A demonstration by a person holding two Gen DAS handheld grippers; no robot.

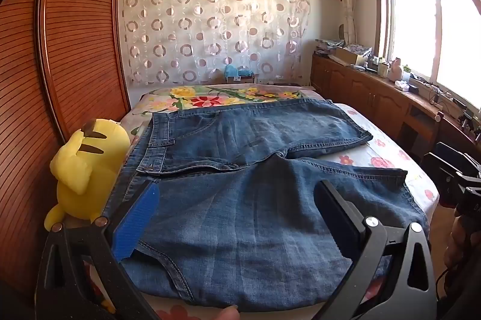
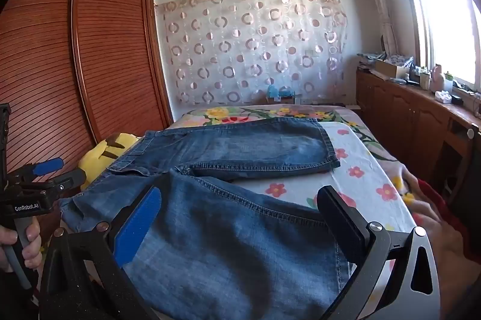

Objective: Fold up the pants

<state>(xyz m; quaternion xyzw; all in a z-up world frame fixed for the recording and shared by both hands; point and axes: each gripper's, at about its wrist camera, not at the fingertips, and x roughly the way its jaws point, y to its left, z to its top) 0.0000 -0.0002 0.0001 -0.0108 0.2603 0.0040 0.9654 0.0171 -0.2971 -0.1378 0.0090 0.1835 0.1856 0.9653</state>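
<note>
Hovering over the near edge of the bed (image 1: 387, 151), I have the pants (image 1: 240, 199) spread flat in front of me, waistband toward the left edge beside a yellow plush toy (image 1: 87, 166), both legs running toward the right edge. The far leg lies straight; the near leg splays toward the near right corner, so the two are apart at the hems.

My worry, as I judge it: if I pinch only the top layer of denim, the leg will peel open instead of folding over whole. Dragging the near leg could also pull the waistband askew or nudge the plush toy off the left edge. Uneven lifting between my two hands would leave the hems mismatched.

My left gripper (image 1: 237, 193) has its fingers spread fully apart above the near leg, holding nothing. My right gripper (image 2: 240, 199) is equally wide, its fingers straddling the near leg's seam, gripping nothing; whether they brush the cloth I cannot tell.
</note>
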